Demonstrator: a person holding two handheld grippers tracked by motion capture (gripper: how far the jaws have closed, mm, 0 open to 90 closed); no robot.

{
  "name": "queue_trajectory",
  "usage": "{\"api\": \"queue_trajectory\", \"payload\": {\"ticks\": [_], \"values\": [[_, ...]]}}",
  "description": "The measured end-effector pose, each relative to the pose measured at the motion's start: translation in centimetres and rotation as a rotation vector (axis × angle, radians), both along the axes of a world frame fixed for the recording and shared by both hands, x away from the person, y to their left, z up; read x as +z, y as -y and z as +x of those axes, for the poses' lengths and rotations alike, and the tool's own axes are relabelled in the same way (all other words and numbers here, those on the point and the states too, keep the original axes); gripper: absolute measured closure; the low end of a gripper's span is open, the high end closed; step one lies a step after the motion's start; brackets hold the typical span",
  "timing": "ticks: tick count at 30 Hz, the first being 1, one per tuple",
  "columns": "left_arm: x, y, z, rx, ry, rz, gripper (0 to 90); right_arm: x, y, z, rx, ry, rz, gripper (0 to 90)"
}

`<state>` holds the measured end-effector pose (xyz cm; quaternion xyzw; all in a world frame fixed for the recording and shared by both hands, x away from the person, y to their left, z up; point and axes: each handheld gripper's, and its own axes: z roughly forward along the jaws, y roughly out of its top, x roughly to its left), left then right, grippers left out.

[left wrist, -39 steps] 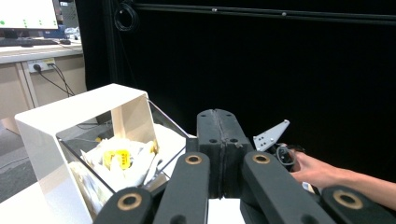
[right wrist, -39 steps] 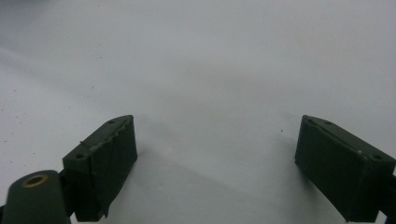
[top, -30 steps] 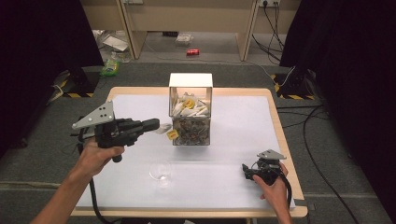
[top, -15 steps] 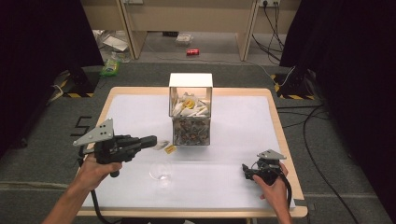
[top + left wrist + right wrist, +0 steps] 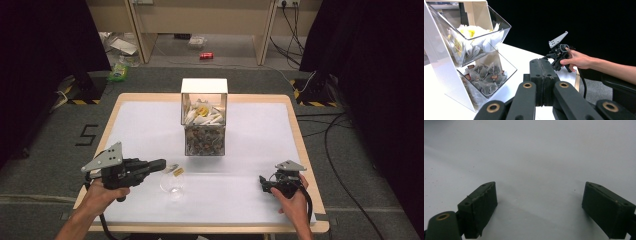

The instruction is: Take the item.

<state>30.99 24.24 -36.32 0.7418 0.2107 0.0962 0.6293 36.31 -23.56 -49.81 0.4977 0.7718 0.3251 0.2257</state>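
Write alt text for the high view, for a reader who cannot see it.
A person's left gripper, jaws shut, points at a tea bag with a yellow tag above a clear glass on a white table. Behind stands a clear two-tier tea bag dispenser; the right gripper rests near the right edge.

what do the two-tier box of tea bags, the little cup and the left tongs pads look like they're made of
Box: white panels, probably acrylic, with glossy see-through fronts that show the tea bags inside. Cup: clear and shiny, glass or plastic; the table shows through it. Left tongs: pads look like matte black rubber or foam, dull with no glare; the arms behind look like hard plastic with brass-coloured rivets.
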Motion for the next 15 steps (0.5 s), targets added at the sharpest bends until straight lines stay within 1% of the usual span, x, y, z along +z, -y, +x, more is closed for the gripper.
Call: {"api": "queue_trajectory", "payload": {"ticks": [3,5,15], "values": [[-0.4,-0.1,-0.3,0.003,0.000,0.003,89.2,0.0,0.0,0.0,0.000,0.000,0.000,13.3],[-0.6,-0.1,-0.4,0.006,-0.002,-0.003,89.2,0.0,0.0,0.0,0.000,0.000,0.000,13.4],[-2.0,-0.6,-0.9,0.015,-0.028,0.009,89.2,0.0,0.0,0.0,-0.001,-0.001,0.001,13.4]]}}
